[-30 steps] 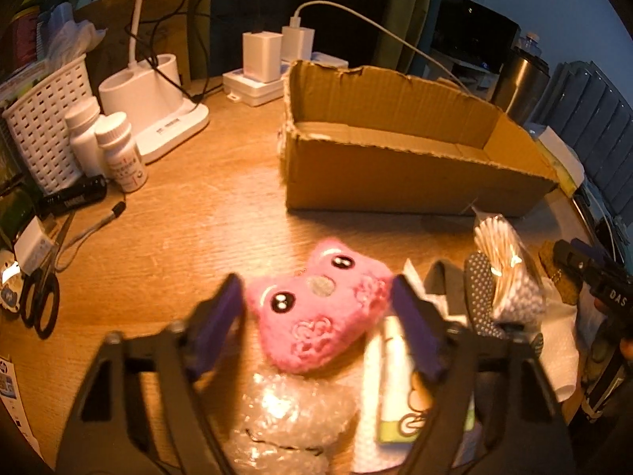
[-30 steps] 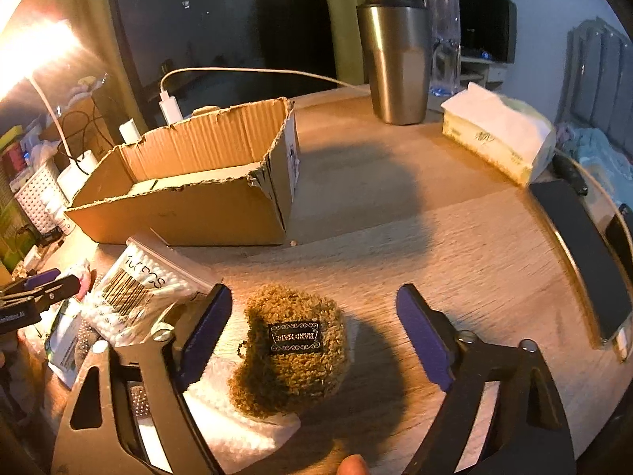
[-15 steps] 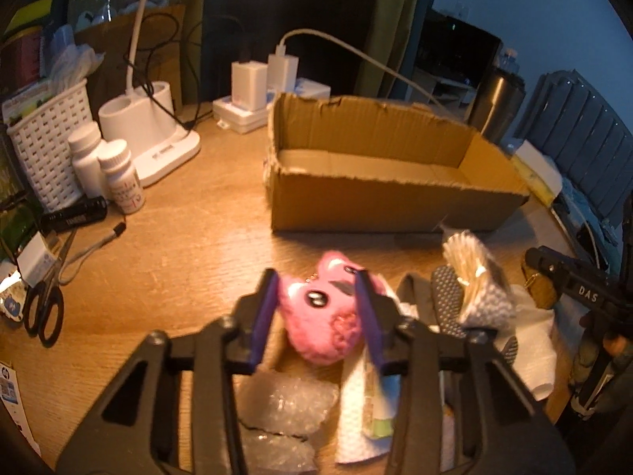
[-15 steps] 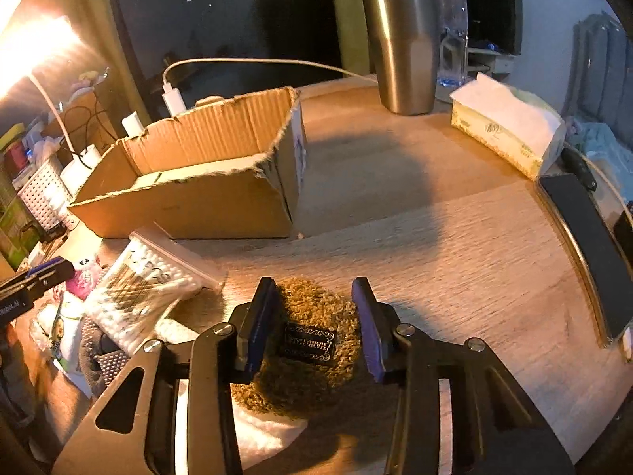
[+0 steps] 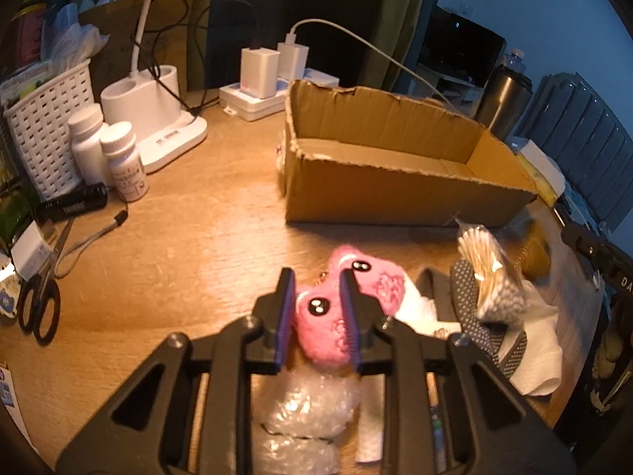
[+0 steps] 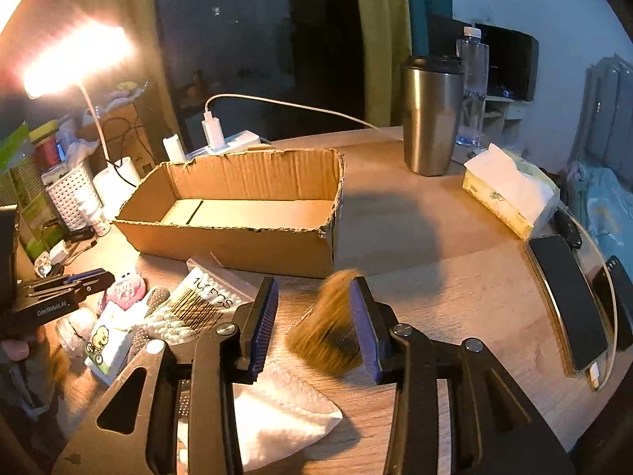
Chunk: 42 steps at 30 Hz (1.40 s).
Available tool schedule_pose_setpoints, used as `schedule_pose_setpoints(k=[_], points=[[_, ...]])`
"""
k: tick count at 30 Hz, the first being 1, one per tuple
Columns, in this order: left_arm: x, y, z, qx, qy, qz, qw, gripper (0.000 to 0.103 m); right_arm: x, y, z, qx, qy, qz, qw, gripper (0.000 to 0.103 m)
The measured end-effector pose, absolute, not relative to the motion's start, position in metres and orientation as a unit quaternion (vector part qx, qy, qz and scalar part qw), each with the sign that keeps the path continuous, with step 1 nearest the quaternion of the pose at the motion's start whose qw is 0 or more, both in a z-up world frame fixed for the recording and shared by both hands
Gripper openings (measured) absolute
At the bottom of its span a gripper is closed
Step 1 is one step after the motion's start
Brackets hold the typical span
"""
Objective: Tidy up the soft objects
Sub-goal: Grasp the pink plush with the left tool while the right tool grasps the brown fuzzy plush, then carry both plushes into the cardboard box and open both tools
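pink plush toy pinched in the left gripper, brown pouch seemingly caught against one pad of the right gripper, both apparently bound for the cardboard box.

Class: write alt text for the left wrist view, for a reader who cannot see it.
The left gripper squeezes a pink plush toy between its fingers above bubble wrap on a wooden table. An open cardboard box stands beyond; white pill bottles and scissors lie left.
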<state>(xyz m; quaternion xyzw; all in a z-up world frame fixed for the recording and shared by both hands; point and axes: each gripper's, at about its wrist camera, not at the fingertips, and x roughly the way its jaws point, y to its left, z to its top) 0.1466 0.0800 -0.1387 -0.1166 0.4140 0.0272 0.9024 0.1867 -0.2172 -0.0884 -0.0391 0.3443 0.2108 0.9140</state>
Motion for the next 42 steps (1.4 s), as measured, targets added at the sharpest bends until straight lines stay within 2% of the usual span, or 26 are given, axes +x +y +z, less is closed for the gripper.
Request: schedule_pose_setpoints(k=[3,4,5,7,15,16,18,25,32,38,42], points=[[0.151,0.075,-0.137,-0.107,0.419,0.026,0.901,0.028,0.189,-0.218,-0.091,-0.037,0.347,0.212,0.913,0.04],[0.153,0.073,-0.136,-0.106,0.421,0.025,0.901,0.034,0.19,-0.219,-0.091,-0.035,0.347,0.213,0.913,0.04],[0.154,0.071,-0.136,-0.105,0.422,0.02,0.9,0.048,0.191,-0.219,-0.091,-0.034,0.347,0.214,0.913,0.04],[0.155,0.068,-0.136,-0.108,0.425,0.009,0.899,0.07,0.193,-0.219,-0.091,-0.035,0.344,0.217,0.913,0.04],[0.164,0.069,-0.152,-0.114,0.456,0.022,0.882,0.07,0.21,-0.223,-0.107,-0.031,0.371,0.216,0.903,0.042],[0.164,0.069,-0.153,-0.115,0.458,0.022,0.881,0.07,0.212,-0.223,-0.11,-0.028,0.375,0.217,0.901,0.044],[0.164,0.068,-0.154,-0.111,0.459,0.021,0.881,0.069,0.216,-0.222,-0.115,-0.025,0.382,0.218,0.898,0.064],[0.166,0.067,-0.152,-0.113,0.458,0.012,0.881,0.062,0.231,-0.217,-0.133,-0.021,0.416,0.216,0.883,0.067],[0.161,0.067,-0.134,-0.124,0.43,0.0,0.894,0.062,0.23,-0.212,-0.139,-0.049,0.411,0.222,0.883,0.063],[0.154,0.062,-0.108,-0.115,0.391,-0.009,0.913,0.062,0.227,-0.206,-0.138,-0.071,0.404,0.224,0.884,0.044],[0.151,0.058,-0.095,-0.115,0.372,-0.017,0.921,0.062,0.225,-0.213,-0.134,-0.045,0.4,0.241,0.883,0.04]])
